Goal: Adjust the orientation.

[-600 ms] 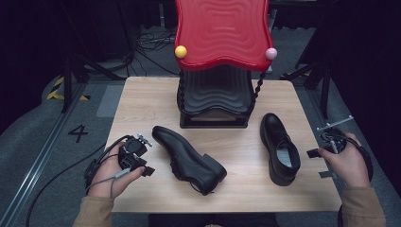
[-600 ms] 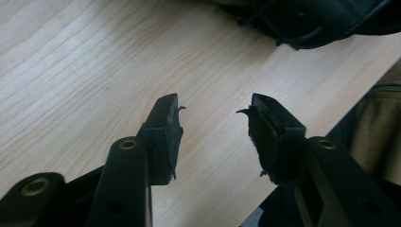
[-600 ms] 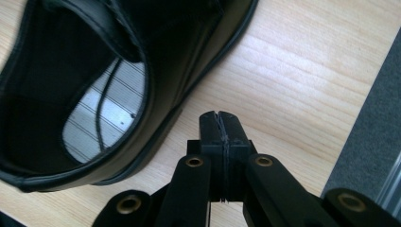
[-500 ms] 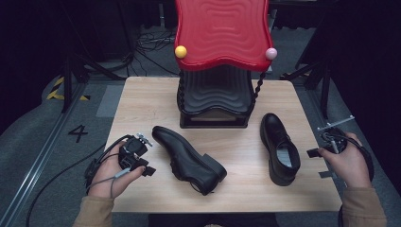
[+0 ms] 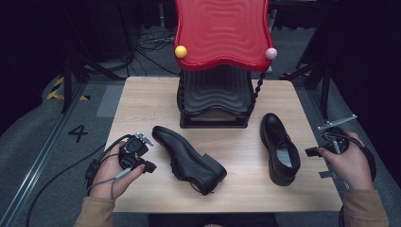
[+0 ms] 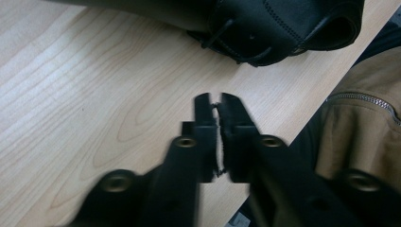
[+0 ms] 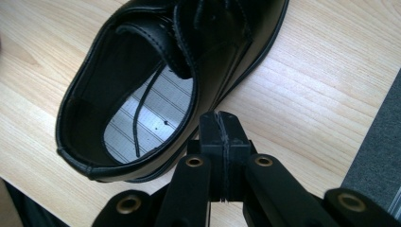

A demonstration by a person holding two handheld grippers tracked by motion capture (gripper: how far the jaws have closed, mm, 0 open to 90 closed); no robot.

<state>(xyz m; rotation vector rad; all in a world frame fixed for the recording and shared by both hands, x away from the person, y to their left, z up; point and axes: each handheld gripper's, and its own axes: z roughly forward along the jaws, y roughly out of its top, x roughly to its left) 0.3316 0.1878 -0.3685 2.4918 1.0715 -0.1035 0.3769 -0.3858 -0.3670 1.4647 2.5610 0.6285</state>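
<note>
- Shoes are the things to work on: two black ones lie on the desk (image 5: 142, 99), well apart from each other.
- One shoe (image 5: 189, 158) lies slanted near the middle, with its toe pointing up and left. The other shoe (image 5: 280, 149) lies on the right side, with its open top showing a pale lining inside.
- Nothing has changed since a moment ago. Both shoes lie in the same spots, and both hands rest where they were.
- The left hand-held gripper (image 5: 150, 166) sits just beside the slanted shoe, not touching it. Its jaws are together with nothing between them.
- The right hand-held gripper (image 5: 309, 152) sits near the heel of the other shoe, past the desk's right edge. Its jaws are pressed together too, holding nothing.
- A red and black stand (image 5: 222, 33) is at the back of the desk.
- I think the work on the shoes has not started yet. Each hand-held gripper must open its jaws before it can take a shoe.
</note>
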